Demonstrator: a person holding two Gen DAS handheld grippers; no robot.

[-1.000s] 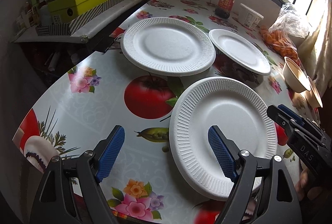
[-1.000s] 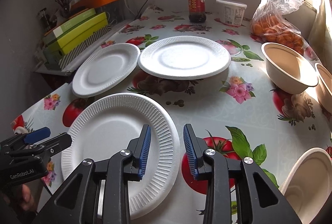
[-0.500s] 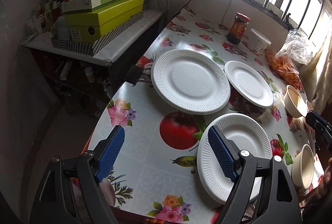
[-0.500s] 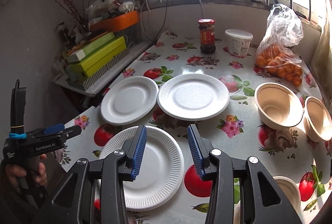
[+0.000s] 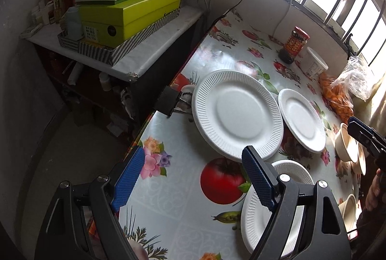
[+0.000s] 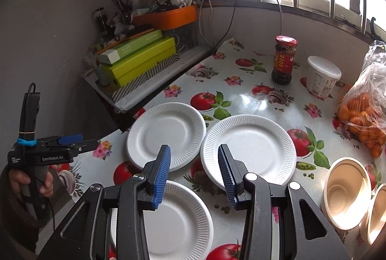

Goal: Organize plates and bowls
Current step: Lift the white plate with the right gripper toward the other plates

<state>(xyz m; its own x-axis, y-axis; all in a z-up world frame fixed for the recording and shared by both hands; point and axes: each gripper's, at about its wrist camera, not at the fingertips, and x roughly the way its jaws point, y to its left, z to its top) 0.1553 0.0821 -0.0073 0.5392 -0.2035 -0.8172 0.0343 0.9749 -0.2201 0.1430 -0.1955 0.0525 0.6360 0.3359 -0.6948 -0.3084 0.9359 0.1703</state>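
While "GenRobot.AI" reads on the left gripper (image 6: 70,143), jaws parted, empty, right gripper (image 6: 194,168) likewise released, three ribbed white plates (image 6: 166,132) mid-table (image 6: 241,96).

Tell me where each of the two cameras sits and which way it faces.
Left wrist: sits on the left gripper, above the table's near left edge, facing the three plates and window; its open jaws show.
Right wrist: sits on the right gripper, above the nearest plate, facing the window; its open jaws, the left gripper and hand show.
Shared: three white plates, sauce jar, green boxes.
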